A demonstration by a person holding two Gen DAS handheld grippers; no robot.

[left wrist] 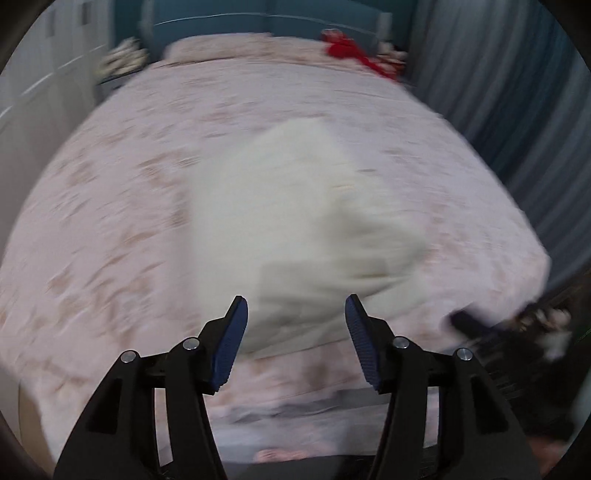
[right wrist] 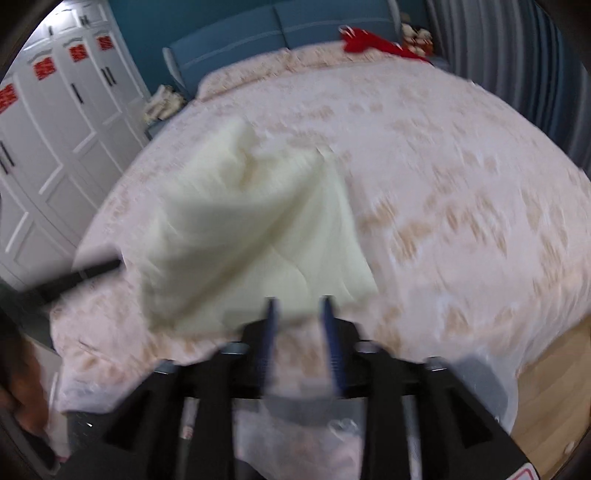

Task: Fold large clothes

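A cream-white garment (left wrist: 295, 221) lies crumpled on the pink patterned bedspread (left wrist: 110, 221), near the bed's foot. My left gripper (left wrist: 295, 314) hangs just short of its near edge, open and empty. In the right wrist view the garment (right wrist: 251, 229) lies ahead and left. My right gripper (right wrist: 298, 314) is at its near edge, jaws parted a little with nothing seen between them. The other gripper shows as a dark bar at the left (right wrist: 74, 277). Both views are blurred by motion.
A blue headboard (right wrist: 295, 29) and a red item (right wrist: 369, 42) are at the bed's far end. White wardrobes (right wrist: 55, 129) stand on the left, grey curtains (left wrist: 517, 92) on the right. Wooden floor (right wrist: 546, 387) shows at lower right.
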